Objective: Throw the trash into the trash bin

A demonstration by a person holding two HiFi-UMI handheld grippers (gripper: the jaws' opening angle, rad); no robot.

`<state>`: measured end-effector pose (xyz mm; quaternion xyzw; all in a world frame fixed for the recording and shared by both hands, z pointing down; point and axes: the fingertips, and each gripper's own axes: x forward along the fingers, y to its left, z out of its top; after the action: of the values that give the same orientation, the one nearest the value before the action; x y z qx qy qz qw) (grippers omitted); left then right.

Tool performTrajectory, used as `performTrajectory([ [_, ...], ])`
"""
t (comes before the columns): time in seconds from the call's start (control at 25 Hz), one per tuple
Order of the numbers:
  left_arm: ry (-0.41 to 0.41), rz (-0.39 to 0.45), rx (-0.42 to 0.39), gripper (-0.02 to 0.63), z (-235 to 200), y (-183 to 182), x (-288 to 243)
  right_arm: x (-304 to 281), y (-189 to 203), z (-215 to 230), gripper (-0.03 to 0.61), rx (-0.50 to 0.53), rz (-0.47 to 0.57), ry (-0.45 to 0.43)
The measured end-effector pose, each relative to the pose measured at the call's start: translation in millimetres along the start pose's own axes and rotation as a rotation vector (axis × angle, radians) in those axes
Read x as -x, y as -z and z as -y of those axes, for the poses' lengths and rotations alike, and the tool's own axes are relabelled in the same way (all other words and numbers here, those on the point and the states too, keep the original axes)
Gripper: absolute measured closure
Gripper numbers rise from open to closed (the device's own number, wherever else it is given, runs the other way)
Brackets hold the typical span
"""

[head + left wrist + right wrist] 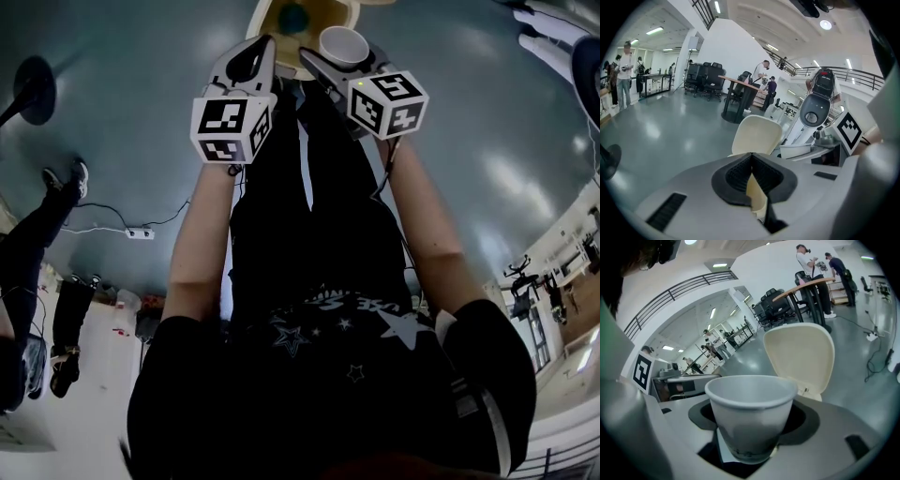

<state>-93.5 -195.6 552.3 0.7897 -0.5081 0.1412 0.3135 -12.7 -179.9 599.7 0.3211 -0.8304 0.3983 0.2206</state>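
Sharing the hall with bystanders (pixel 761 75) at a high wooden table (pixel 738 86), black office chairs (pixel 705 75) behind it, well beyond the bin. Sharing the floor with a power strip (pixel 141 232), its loose cables and a round stand base (pixel 36 89), all off to the left. Working over a glossy grey-blue floor (pixel 112 131) in a bright white hall with a railed gallery. Pinching a thin cream scrap (pixel 757 199) in the left gripper (pixel 751 164), jaws pressed together on it. Clamping a white paper cup (pixel 750 404), mouth up, in the right gripper (pixel 750 441), jaws spread around its wall and bearing on it. Holding both items close to the open trash bin (pixel 267 23), facing its raised cream lid (pixel 799 355).
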Motion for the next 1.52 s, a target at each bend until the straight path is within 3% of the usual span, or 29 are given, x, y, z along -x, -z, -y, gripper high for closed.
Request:
performTrajectory([
  [0.16,-0.007,-0.034,0.022,0.603,-14,19,-12,-17,15,6,0.252,0.052,-0.038,0.03],
  [0.84,-0.019,-0.186,0.039,0.603,-45,100,-65,-75,71,59,0.252,-0.059,-0.122,0.147],
  [1.4,-0.029,-0.211,0.065,0.603,-56,117,-81,-108,91,64,0.247,-0.056,-0.222,0.14],
  [1.52,-0.015,-0.203,0.073,0.603,-54,116,-80,-107,87,66,0.187,-0.028,-0.218,0.155],
])
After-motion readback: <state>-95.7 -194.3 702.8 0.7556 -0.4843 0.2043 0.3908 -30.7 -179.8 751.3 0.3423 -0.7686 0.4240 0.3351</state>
